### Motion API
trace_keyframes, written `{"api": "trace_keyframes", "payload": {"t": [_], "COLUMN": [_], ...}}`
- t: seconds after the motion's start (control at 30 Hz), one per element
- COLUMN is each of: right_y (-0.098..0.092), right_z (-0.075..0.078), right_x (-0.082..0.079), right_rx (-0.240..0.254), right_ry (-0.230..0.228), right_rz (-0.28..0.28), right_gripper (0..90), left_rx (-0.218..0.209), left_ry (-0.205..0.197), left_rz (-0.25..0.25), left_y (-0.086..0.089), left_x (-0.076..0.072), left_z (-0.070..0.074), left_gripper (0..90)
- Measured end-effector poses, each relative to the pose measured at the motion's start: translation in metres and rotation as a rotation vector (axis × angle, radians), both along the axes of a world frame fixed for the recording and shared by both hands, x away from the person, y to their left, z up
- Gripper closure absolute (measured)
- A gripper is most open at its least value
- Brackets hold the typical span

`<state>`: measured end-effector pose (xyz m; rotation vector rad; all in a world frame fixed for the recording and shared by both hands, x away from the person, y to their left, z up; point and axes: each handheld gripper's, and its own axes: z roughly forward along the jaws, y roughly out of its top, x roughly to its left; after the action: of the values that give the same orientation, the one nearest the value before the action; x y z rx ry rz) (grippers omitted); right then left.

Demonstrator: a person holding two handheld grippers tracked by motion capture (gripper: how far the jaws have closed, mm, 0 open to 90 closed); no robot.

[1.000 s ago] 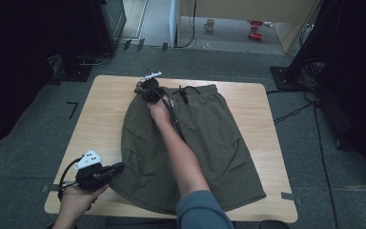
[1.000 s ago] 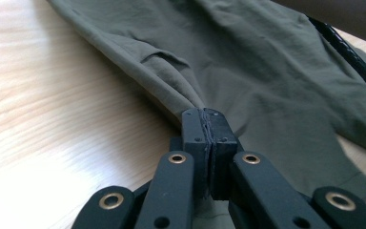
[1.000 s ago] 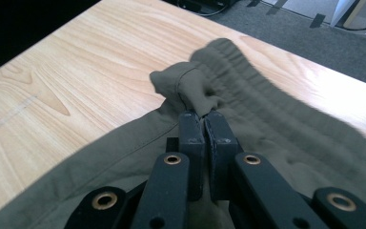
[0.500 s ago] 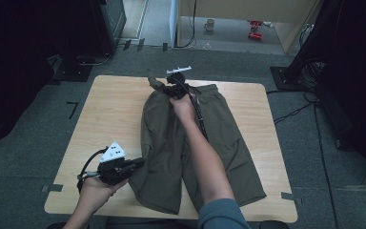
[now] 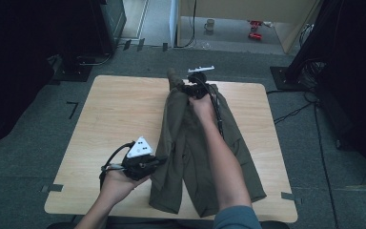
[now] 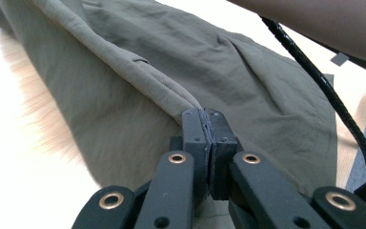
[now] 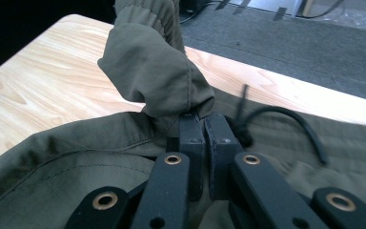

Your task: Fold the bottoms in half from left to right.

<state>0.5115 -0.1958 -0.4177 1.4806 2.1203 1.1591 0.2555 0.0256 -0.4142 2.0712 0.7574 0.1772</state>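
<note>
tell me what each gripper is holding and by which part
Both hold the shorts. The left gripper is shut on the folded side edge near a leg hem; the right gripper is shut on the bunched waistband at the far end.

Nothing to read here: no label, brand, number or sign comes through on the olive shorts (image 5: 195, 143) or on the wooden table (image 5: 119, 114) beneath them, and any marks on the floor beyond the table are too small to make out.
</note>
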Motion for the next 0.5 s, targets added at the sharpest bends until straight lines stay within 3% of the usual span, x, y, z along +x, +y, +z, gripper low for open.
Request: {"api": "trace_keyframes", "payload": {"t": [0.13, 0.33, 0.43, 0.5], "right_y": [-0.015, -0.039, -0.047, -0.052], "right_z": [-0.008, -0.023, -0.03, -0.035], "right_x": [-0.004, -0.007, -0.007, -0.007], "right_rx": [-0.002, -0.01, -0.013, -0.016], "right_ry": [-0.002, 0.017, 0.042, 0.034], "right_rz": [-0.031, -0.071, -0.085, -0.091], "right_gripper": [87.2, 87.1, 87.0, 87.0], "left_rx": [0.014, -0.005, 0.007, 0.017], "left_ry": [0.021, 0.045, 0.045, 0.05], "left_rz": [-0.025, -0.066, -0.088, -0.103], "left_y": [-0.018, -0.045, -0.061, -0.071], "left_x": [0.006, 0.012, 0.013, 0.014], "left_z": [-0.01, -0.023, -0.031, -0.037], "left_gripper": [90.0, 89.9, 89.7, 89.5]}}
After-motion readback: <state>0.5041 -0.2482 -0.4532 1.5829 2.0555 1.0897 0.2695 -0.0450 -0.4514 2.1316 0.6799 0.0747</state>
